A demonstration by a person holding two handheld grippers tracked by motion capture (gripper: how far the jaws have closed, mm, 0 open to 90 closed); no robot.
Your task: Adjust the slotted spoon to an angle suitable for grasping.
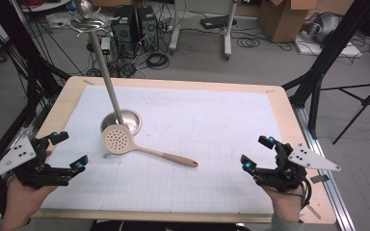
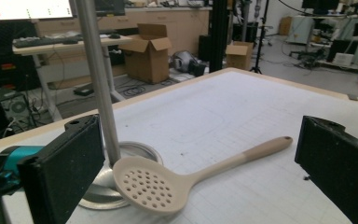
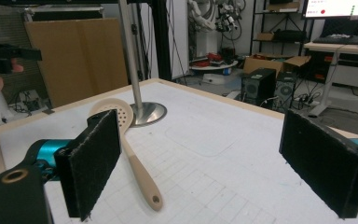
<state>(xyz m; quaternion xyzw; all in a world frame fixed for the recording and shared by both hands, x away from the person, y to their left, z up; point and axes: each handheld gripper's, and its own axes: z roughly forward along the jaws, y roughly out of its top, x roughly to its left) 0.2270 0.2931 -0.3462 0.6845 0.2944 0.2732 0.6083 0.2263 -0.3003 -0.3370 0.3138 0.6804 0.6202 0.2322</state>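
Note:
A beige slotted spoon lies flat on the white gridded mat, its perforated head resting against the round metal base of an upright steel stand. Its handle points toward the right front. My left gripper is held at the table's left front, open, with nothing between its jaws; the spoon's head lies a short way ahead of it. My right gripper is at the right front, open and empty, well clear of the handle's tip.
The stand's pole leans up to hooks at its top. The wooden table edge frames the mat. Beyond the table are computer towers, cardboard boxes, cables and black tripod legs.

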